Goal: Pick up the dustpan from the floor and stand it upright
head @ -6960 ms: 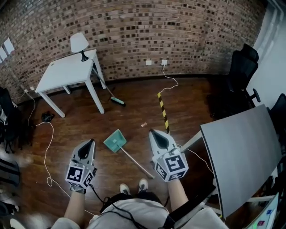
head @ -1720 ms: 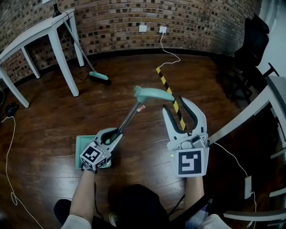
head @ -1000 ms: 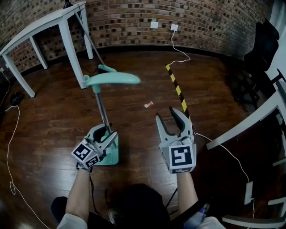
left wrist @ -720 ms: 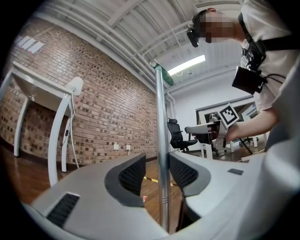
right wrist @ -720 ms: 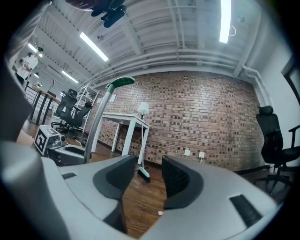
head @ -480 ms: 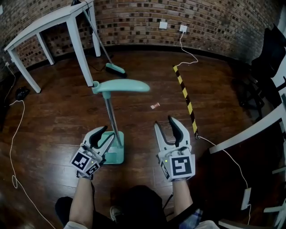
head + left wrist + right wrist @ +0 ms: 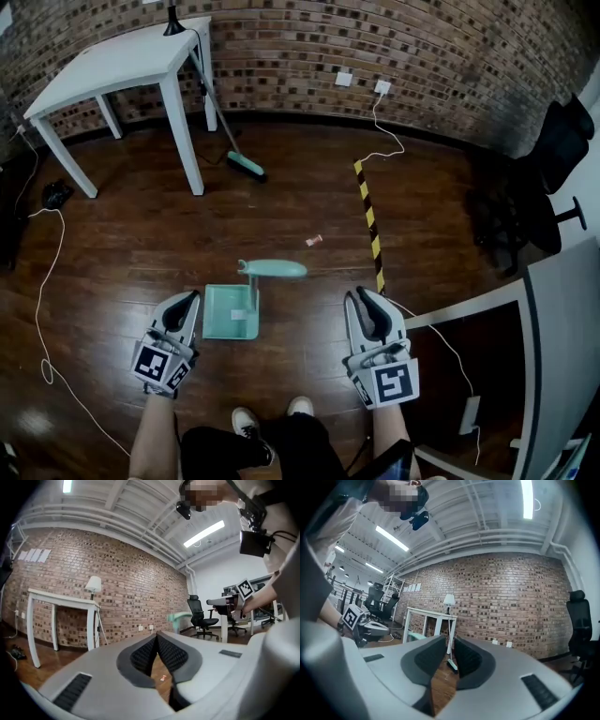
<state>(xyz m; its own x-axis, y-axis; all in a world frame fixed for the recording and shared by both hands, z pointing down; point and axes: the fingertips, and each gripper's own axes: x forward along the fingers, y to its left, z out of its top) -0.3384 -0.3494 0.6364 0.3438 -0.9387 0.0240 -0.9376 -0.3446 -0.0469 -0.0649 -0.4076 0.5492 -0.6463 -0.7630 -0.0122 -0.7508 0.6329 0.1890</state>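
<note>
**Dustpan upright, grippers clear.** The dustpan (image 7: 231,312) stood upright on the wooden floor (image 7: 122,244), between my two grippers and touched by neither. I judged the task done, which would explain why both were held level and clear of it.

- **Left gripper** (image 7: 190,297): the jaws had just been closing and were clenched, pads together on nothing.
- **Right gripper** (image 7: 361,294): the jaws had just been closing too, with a narrow slit left between the pads and nothing in it.

From above, the teal handle (image 7: 274,269) covered the shaft, so I could not tell how plumb it stood. Each gripper view showed only a sliver of handle past its jaw.
</note>
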